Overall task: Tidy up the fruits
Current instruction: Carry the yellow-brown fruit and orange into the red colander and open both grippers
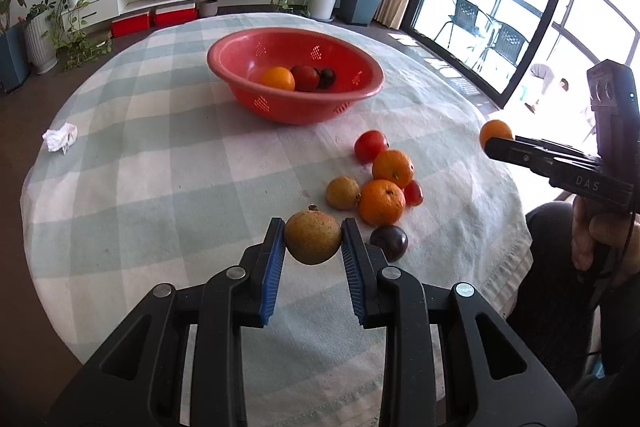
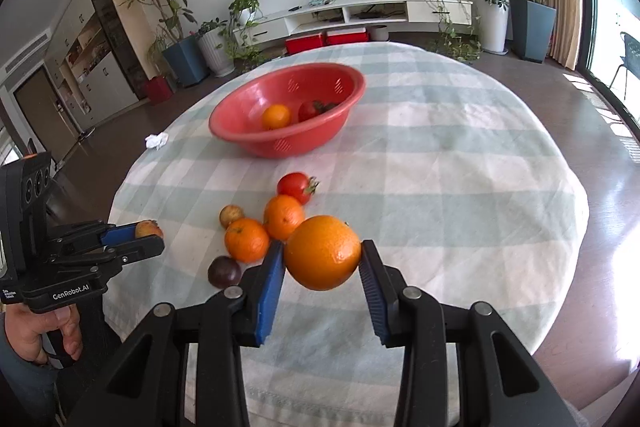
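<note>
Clamping brown fruit [image 1: 313, 237] and orange [image 2: 322, 251], both grippers

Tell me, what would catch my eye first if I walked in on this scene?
Probably the two fruits held in mid-air: the left gripper pinches a brownish-yellow fruit and the right gripper a big orange, both above the near edge of the checked tablecloth. Beyond them sits a red basket with a few fruits already inside, and a loose cluster of fruits lies on the cloth between.
</note>
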{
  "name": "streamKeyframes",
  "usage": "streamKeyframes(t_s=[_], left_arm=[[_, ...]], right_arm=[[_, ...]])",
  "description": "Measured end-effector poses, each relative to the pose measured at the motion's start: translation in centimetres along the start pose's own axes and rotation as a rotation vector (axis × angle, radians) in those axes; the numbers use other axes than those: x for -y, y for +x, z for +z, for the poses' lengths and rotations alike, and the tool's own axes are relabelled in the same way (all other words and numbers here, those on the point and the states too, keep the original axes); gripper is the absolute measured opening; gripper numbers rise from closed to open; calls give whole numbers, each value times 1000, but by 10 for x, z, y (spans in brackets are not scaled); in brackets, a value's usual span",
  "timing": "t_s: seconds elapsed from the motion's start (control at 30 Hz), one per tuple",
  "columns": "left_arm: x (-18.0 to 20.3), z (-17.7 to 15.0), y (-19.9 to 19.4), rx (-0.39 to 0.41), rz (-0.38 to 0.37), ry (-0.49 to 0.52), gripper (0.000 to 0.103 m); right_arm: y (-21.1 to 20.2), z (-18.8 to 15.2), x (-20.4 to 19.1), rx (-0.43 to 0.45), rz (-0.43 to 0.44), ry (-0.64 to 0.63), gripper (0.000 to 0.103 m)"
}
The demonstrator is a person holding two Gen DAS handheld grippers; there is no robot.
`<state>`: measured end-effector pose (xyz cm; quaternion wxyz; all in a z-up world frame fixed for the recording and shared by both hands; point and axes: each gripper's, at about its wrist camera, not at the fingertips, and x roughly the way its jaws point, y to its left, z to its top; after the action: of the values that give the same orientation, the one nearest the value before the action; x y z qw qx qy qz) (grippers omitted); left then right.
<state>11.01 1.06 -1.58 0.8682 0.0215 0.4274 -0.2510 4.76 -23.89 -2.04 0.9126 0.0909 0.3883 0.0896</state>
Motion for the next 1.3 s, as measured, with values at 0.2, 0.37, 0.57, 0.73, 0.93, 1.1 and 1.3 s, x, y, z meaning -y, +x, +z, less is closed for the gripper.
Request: streamKeyframes(t_s=[0.2,0.37,0.57,0.73,0.93,1.1,1.3], left_arm=[[-12,55,-5,52,33,34,27],[-18,105,4,68,50,65,27],[-19,154,36,47,68,107,27],[-20,172,73,-3,80,139,27],[-34,172,109,-49,85,127,27],[-41,168,127,-72,86,125,27],[-42,164,142,-93,82,127,27]], right_arm=[[-22,47,19,93,-34,5,41],[-22,92,7,152,-12,-41,41],[20,132,-22,106,49,-108,41],[76,136,-41,-26,89,-140,41],[124,126,-49,-153,74,-177,41],[145,118,-55,-216,65,-206,41],[161,113,-58,-269,45,-230,41]])
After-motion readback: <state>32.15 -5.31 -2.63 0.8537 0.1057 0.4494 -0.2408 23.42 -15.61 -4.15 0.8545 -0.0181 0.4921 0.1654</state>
